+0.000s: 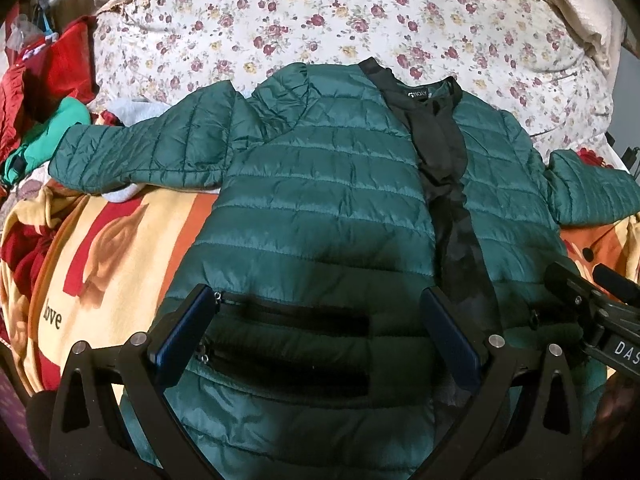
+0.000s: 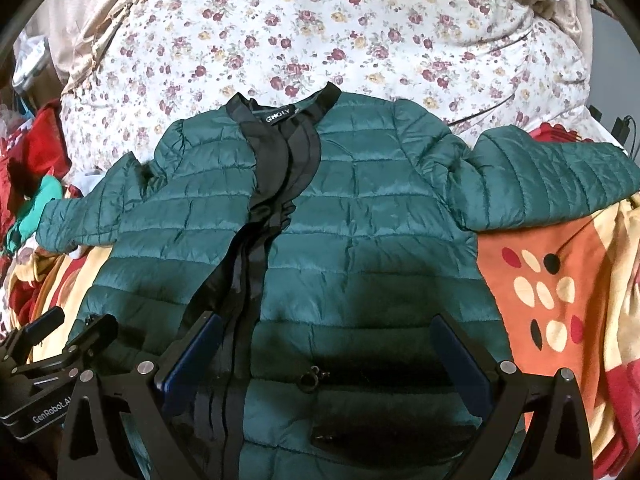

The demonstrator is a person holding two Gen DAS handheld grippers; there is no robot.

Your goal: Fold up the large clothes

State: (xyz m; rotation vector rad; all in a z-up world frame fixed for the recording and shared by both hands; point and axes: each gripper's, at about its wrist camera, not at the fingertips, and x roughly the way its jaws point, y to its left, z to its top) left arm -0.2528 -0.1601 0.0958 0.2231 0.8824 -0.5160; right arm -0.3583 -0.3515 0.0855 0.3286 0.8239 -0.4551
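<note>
So the dark green quilted puffer jacket [image 1: 320,184] is laid out front-up on the bed, sleeves spread wide. Left hand-held gripper [image 1: 316,316] hangs over the left pocket zip with its jaws wide apart, holding nothing; right hand-held gripper [image 2: 326,346] is over the black front placket and right pocket, also spread and empty. The hem is cut off behind both grippers. Red and teal clothes pile [image 1: 44,92] sits at left, floral white sheet [image 1: 360,12] behind the collar, orange patterned blanket [image 2: 560,272] at right.

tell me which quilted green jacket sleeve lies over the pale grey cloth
The sleeve at the image-left side of the quilted green jacket: pale grey cloth peeks out beneath it. The other sleeve rests on an orange patterned blanket.
</note>
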